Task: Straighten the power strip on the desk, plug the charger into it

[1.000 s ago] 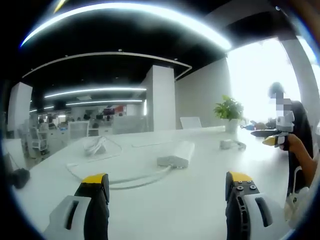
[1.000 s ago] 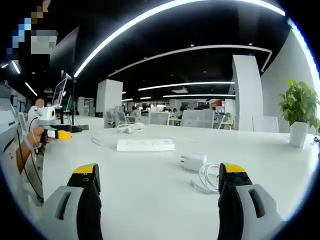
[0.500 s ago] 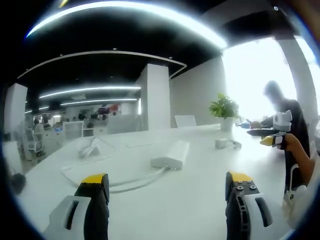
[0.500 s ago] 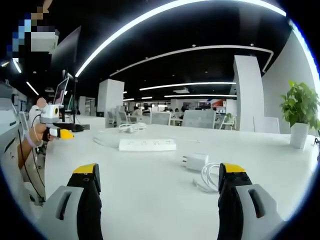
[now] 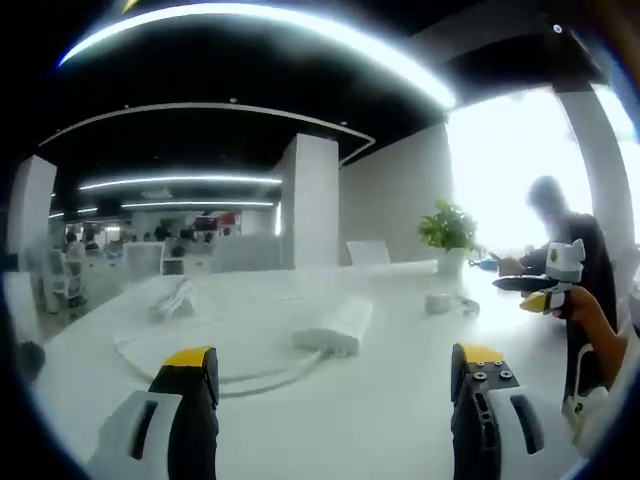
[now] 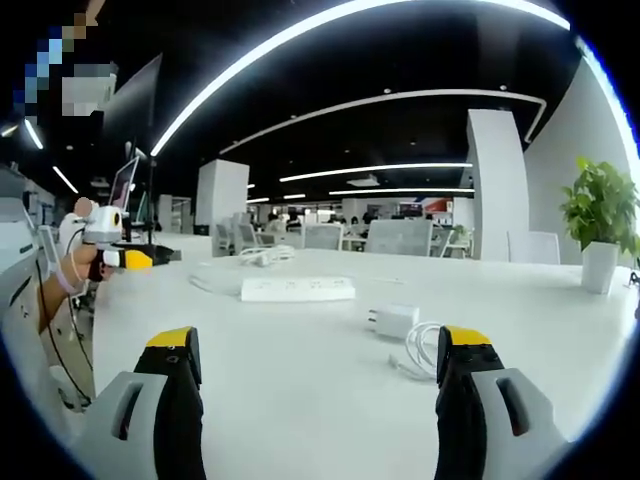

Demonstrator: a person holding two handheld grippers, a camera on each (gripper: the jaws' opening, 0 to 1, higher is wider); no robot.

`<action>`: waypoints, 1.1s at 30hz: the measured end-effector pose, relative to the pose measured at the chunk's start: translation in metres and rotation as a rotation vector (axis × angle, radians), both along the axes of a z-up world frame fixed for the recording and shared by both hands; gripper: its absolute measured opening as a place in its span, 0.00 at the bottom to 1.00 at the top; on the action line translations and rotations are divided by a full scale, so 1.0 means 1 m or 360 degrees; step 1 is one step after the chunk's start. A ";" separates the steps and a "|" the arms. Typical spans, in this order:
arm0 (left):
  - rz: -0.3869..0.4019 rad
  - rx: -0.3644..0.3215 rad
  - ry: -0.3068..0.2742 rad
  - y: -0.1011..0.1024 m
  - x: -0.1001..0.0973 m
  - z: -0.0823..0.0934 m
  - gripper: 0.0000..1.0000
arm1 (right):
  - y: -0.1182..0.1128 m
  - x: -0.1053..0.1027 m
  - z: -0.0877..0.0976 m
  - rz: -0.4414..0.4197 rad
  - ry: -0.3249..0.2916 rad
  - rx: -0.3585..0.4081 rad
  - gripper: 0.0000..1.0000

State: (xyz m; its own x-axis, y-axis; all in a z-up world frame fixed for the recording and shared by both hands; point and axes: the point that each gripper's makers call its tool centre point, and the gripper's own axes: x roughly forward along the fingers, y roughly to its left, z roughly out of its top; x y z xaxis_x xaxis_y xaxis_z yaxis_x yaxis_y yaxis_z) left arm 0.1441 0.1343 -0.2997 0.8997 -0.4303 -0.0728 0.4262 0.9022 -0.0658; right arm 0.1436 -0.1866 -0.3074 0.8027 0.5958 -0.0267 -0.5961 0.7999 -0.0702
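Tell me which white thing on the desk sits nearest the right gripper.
The coiled white cable, lying just beside the right gripper's yellow-tipped jaw. The charger sits just past it, and the power strip lies farther back.

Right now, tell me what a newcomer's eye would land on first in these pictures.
The white power strip lies alone mid-desk, its cable looping off behind it. Nearer the right gripper, the white charger sits beside its coiled cord; both grippers hang open above the desk, holding nothing. A green plant in a white pot stands at the desk's far right edge, under bright curved ceiling lights.
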 end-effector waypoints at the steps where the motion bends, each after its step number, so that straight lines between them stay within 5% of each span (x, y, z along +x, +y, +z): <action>1: -0.0001 0.0002 -0.0002 0.000 0.001 0.001 0.99 | 0.001 0.000 0.000 0.0003 0.0000 0.0001 0.98; 33: -0.0027 -0.0065 -0.0067 -0.023 0.056 0.030 0.99 | -0.007 -0.005 -0.001 -0.0004 -0.0011 0.0044 0.98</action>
